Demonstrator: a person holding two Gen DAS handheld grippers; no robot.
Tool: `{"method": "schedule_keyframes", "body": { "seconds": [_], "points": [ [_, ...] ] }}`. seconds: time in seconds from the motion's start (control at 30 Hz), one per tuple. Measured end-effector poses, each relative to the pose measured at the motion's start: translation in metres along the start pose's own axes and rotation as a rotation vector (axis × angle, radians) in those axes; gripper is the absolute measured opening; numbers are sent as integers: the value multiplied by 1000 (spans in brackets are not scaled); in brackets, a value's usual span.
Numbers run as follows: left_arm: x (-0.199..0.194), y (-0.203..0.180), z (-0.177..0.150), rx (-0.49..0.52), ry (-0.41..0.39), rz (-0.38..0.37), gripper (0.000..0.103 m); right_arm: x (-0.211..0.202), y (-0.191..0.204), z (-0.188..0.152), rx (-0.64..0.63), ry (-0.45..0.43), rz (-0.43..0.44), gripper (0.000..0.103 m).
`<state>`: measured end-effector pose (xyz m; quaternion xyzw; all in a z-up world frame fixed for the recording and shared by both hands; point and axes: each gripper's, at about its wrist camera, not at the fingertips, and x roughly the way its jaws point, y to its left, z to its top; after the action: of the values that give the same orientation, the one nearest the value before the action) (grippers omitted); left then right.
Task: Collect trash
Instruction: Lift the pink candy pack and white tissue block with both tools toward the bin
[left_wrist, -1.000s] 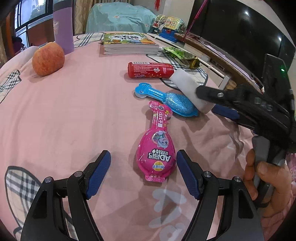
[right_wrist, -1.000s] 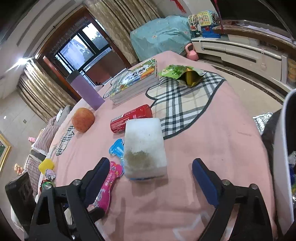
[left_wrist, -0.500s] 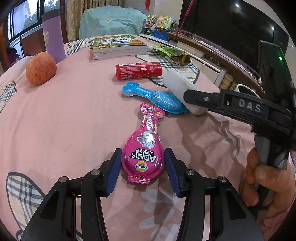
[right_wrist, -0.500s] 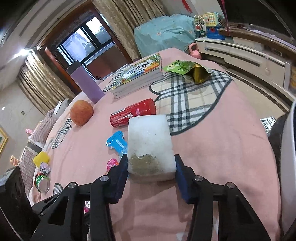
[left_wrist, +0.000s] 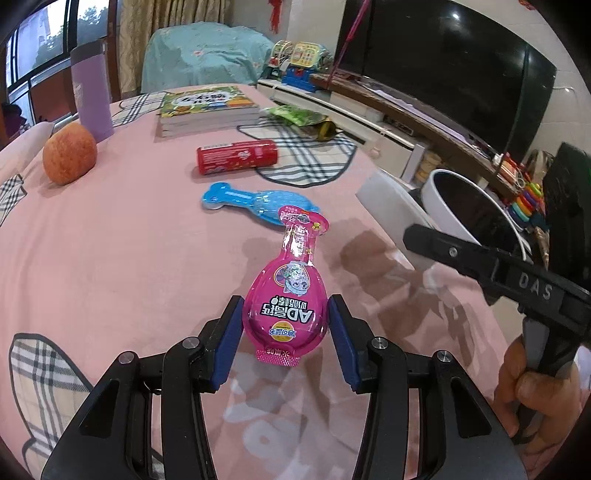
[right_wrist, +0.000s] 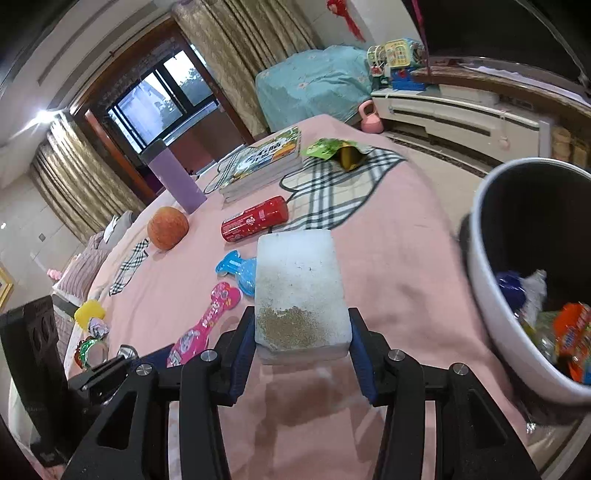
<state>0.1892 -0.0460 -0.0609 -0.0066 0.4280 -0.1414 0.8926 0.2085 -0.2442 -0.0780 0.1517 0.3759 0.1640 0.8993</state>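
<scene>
A pink bottle-shaped snack pouch (left_wrist: 286, 299) is clamped between the blue pads of my left gripper (left_wrist: 285, 332), and its neck tilts up off the pink tablecloth (left_wrist: 110, 240). My right gripper (right_wrist: 301, 343) is shut on a white foam block (right_wrist: 301, 295) with a brownish stain at its near end. The block (left_wrist: 391, 210) hangs at the table's right edge, close to the white trash bin (right_wrist: 491, 295). In the right wrist view the pink pouch (right_wrist: 207, 325) shows at lower left. A blue pouch (left_wrist: 258, 201), a red can (left_wrist: 236, 156) and a green wrapper (left_wrist: 299, 114) lie on the cloth.
An apple (left_wrist: 69, 153), a purple tumbler (left_wrist: 91, 88) and a stack of books (left_wrist: 207, 110) stand at the far side. The bin (left_wrist: 443, 199) holds several wrappers. A hand (left_wrist: 535, 398) grips the right tool. A TV console runs along the right wall.
Both grippers went from open around their items to shut on them. The pink pouch and the white block have come up off the cloth, and the block has moved toward the bin.
</scene>
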Motion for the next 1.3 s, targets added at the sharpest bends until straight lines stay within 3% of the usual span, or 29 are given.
{"method": "schedule_keyframes", "body": {
  "seconds": [0.43,1.3],
  "points": [
    [-16,-32,-8,47,-17,-30,46,-47,-14,-23,20,-62,-43,48],
    [-25,-83,-19,138,-10,-72,46,-95,-38,-48,79,-128,-63,48]
  ]
}}
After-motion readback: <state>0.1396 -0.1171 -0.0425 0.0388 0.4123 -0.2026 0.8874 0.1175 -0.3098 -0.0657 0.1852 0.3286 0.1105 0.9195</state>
